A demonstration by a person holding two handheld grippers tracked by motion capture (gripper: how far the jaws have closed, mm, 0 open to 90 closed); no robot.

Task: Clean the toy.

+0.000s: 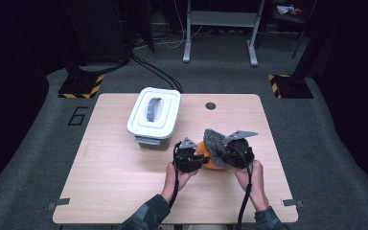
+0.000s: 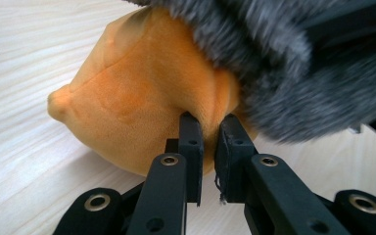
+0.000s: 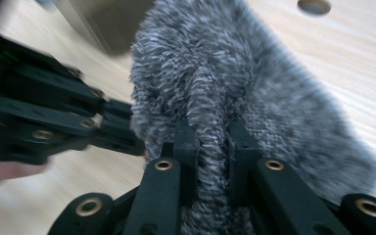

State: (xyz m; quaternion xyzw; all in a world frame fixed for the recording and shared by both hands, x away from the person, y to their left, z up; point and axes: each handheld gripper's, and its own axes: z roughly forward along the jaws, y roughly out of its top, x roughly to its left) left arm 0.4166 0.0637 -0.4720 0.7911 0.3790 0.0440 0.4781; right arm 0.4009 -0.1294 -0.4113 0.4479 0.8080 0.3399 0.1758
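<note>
wooden bench [image 1: 124,191]: left gripper [image 2: 209,128] pinches orange plush toy [image 2: 142,98], right gripper [image 3: 214,134] clamps its grey fur cover [image 3: 235,73], half peeled; white lidded box [image 1: 154,113] waits shut.

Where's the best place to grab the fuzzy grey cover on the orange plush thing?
Probably a pinched-up tuft of the grey furry cover, approached from the right side. It is soft, loose and sits on top of the orange plush, so a fold bunches easily between jaws. The right gripper already clamps such a ridge, while the left gripper pinches the orange fabric.
</note>
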